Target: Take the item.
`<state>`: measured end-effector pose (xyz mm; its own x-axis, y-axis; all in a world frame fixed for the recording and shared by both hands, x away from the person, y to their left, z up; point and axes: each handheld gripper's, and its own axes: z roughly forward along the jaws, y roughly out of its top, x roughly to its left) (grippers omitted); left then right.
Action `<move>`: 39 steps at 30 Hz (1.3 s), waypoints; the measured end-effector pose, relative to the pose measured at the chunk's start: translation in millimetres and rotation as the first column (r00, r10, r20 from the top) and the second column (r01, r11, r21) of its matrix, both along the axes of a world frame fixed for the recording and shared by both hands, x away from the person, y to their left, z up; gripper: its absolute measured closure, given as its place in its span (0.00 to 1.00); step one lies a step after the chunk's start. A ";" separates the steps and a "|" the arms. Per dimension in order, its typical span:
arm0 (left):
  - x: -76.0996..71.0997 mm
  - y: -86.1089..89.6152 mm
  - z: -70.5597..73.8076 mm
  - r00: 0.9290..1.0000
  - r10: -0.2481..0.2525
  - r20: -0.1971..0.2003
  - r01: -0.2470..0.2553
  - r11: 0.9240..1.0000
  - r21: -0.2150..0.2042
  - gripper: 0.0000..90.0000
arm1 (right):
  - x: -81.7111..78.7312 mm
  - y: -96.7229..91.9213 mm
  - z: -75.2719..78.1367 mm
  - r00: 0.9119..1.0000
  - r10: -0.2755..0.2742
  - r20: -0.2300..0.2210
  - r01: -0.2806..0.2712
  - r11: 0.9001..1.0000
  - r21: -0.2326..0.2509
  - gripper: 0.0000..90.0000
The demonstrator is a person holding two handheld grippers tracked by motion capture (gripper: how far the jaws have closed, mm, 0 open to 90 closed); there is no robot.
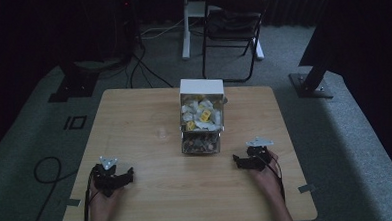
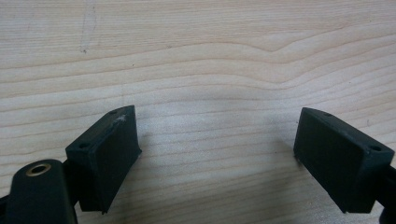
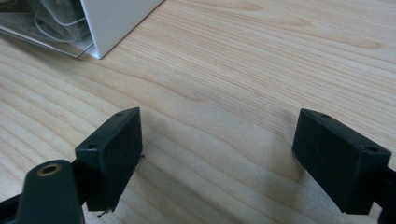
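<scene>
Plainly, both tongs stand spread wide over bare desk (image 1: pixel 151 167), pinching nothing: left tongs (image 1: pixel 112 175) near the front-left, right tongs (image 1: pixel 252 158) just beside the white box (image 1: pixel 202 115) of packets mid-desk.

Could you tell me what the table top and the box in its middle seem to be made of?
Light wooden table top: pale wood or wood-look laminate, matte, with visible grain lines. White-topped box: apparently clear plastic walls, since the small packets inside show through.
</scene>
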<state>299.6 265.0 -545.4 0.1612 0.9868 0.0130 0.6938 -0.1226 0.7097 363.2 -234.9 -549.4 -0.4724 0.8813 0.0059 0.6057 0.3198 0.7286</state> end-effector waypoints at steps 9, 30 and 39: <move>0.0 0.0 0.0 1.000 0.000 0.000 0.000 1.000 0.000 0.16 | -0.5 1.1 -0.2 1.000 0.004 -0.004 -0.004 1.000 -0.003 0.15; 0.0 0.0 0.0 1.000 0.000 0.000 0.000 1.000 0.000 0.16 | -16.2 4.0 19.6 1.000 -0.027 0.016 0.027 0.999 -0.017 0.37; 0.0 0.0 0.0 1.000 0.000 0.000 0.000 1.000 0.000 0.16 | -29.2 8.6 41.0 0.997 0.003 0.077 -0.004 1.000 0.012 0.37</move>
<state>299.6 265.0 -545.4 0.1610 0.9869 0.0129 0.6938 -0.1225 0.7096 334.0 -226.3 -508.4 -0.4749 0.8798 -0.0196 0.5467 0.3124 0.7769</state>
